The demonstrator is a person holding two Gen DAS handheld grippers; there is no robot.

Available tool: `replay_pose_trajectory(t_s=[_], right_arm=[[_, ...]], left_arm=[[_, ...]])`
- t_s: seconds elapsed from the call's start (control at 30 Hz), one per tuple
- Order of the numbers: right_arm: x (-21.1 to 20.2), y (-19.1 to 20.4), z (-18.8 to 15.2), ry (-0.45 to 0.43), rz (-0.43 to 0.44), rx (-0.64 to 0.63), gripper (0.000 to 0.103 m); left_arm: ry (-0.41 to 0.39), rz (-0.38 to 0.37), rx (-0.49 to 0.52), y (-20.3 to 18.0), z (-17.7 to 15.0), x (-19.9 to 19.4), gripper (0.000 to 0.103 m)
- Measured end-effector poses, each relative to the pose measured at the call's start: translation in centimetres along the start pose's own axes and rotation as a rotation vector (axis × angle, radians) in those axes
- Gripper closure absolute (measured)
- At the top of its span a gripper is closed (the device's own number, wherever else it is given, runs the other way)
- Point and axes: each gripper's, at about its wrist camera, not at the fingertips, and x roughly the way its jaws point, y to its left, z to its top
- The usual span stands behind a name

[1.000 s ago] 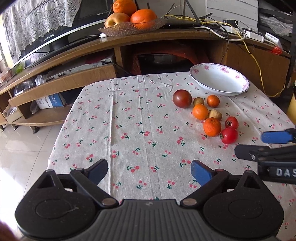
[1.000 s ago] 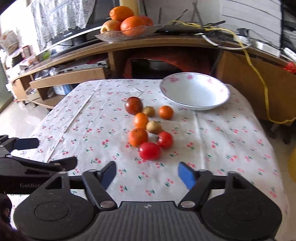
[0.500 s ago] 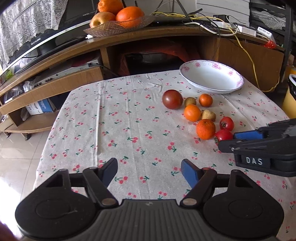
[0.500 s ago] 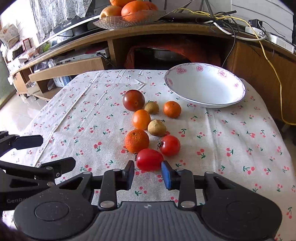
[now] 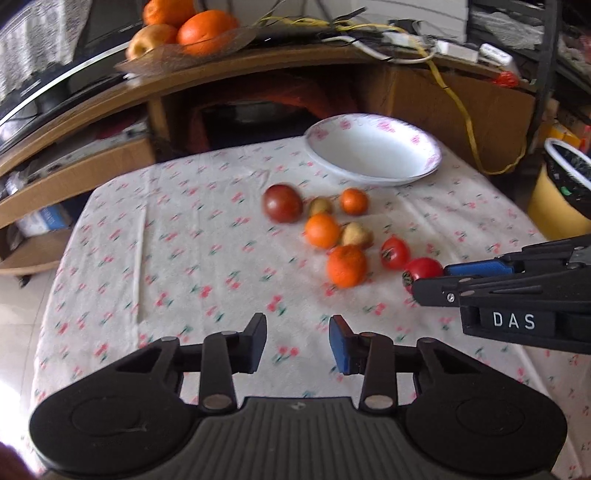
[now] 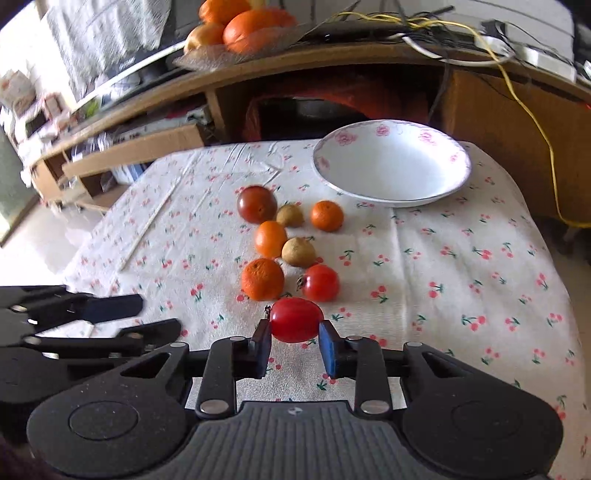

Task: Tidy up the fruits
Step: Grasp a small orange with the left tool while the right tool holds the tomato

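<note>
Several small fruits lie in a cluster mid-table: a dark tomato [image 6: 256,204], oranges [image 6: 262,278], brownish fruits [image 6: 298,252] and a red tomato [image 6: 320,282]. My right gripper [image 6: 294,341] is shut on the nearest red tomato [image 6: 295,319], which sits between its pads at the cloth. That tomato also shows in the left wrist view [image 5: 421,269] at the right gripper's [image 5: 430,282] tips. My left gripper [image 5: 297,347] is partly closed and empty above the near cloth. The white floral bowl [image 6: 391,192] stands empty at the far right.
A cherry-print cloth [image 5: 184,240] covers the table. Behind it a wooden shelf unit holds a glass dish of large oranges [image 5: 184,33] and cables. A yellow bin [image 5: 557,199] stands right of the table. The left gripper shows at the left in the right wrist view [image 6: 122,317].
My right gripper moved forward and closed its pads around the nearest red tomato. My left gripper's jaws narrowed from wide open and it shifted right.
</note>
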Motion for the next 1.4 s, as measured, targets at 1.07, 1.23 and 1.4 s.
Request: replay_pose_trajectory(t_s=[1.07,1.23,1.4], right_arm=[[2.2,-3.1,1.7,0.095,0.014,-0.013,0.079],[2.4,-3.3,2.0,0.084,0.030,-0.014,0.079],[2.5,-3.3,2.1,0.079,0.044,-0.034,0.077]], left_arm=[[-0.018,-0.113,0.101,-2.0,3.5,6.7,0.064],[-0.024,-0.135,0.078,-1.5,3.5,6.9,0.064],[-0.027,-0.146,0.086,-1.4,3.3,6.9,0.064]])
